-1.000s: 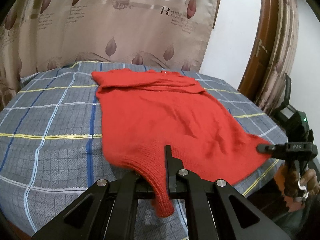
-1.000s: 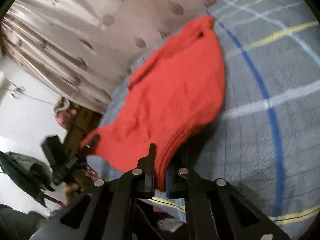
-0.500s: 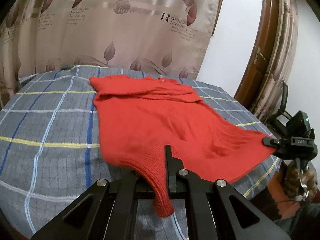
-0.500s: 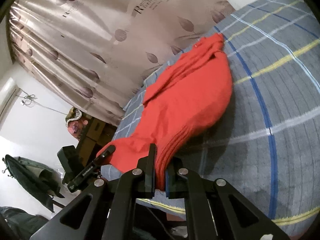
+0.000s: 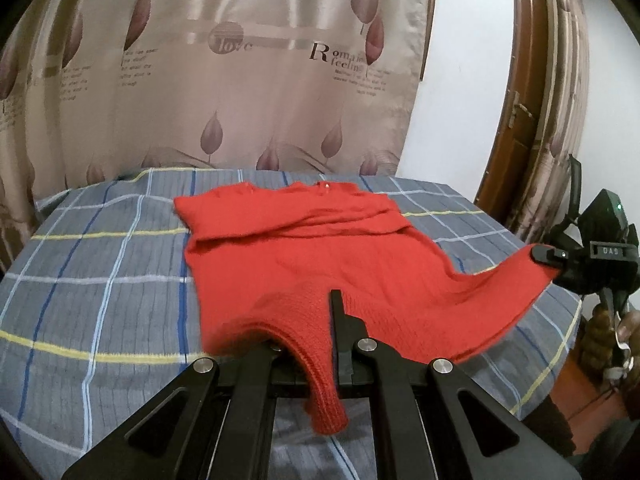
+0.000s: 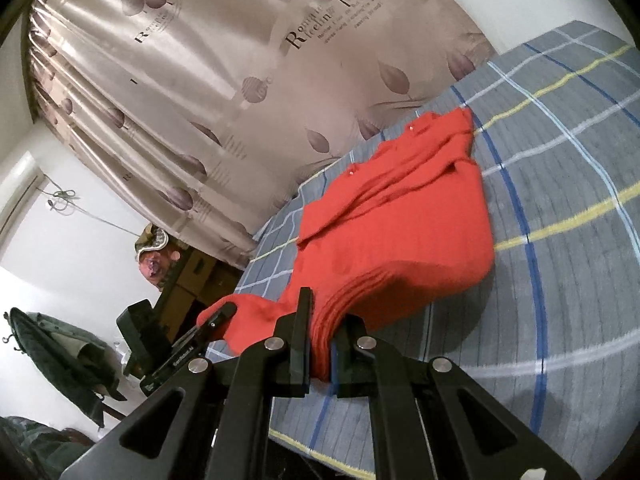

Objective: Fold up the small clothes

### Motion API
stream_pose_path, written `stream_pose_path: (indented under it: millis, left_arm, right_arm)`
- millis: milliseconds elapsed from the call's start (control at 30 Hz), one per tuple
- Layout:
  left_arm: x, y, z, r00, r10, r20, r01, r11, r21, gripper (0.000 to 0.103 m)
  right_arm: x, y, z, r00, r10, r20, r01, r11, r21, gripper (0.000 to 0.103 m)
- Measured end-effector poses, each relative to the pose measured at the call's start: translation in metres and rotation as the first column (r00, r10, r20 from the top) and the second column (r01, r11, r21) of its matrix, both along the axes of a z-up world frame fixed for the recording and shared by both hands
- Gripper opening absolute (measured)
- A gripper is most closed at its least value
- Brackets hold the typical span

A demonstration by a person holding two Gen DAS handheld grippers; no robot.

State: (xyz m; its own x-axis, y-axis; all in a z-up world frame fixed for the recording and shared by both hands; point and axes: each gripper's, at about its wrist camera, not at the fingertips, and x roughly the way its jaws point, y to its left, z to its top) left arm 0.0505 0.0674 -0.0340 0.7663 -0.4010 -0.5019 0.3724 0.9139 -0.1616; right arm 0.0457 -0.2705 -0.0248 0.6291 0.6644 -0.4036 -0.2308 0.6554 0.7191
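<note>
The red sweater [image 5: 312, 264], soft and limp, lay mid-frame on the bed [image 5: 100, 280], its hem corners clenched by the left gripper [image 5: 308, 356] and right gripper [image 6: 320, 344], the best places to hold it.

red knit sweater [image 5: 320, 264] | spread on plaid bed | near hem corners lifted, sleeves folded across top

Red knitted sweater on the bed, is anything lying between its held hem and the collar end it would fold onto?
Nothing visible. The red knitted sweater is bare up to its collar, on the grey plaid bedsheet. Left gripper and right gripper are each shut on its hem.
</note>
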Motion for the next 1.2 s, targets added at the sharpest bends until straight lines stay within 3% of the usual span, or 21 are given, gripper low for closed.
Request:
stream_pose_path:
  millis: [600,1200]
  left_arm:
    - [0.063,-0.013,0.01,0.999,0.029,0.013,-0.029,0.999,0.034,0.005]
    - [0.129,-0.01,-0.003,0.994,0.09,-0.055,-0.088,0.996,0.035,0.005]
  right_arm:
    - [0.075,-0.015,0.01,1.0,-0.009,-0.006,0.008,0.999,-0.034,0.007]
    - [0.14,-0.02,0.001,0.999,-0.001,-0.04,0.0,0.999,-0.039,0.007]
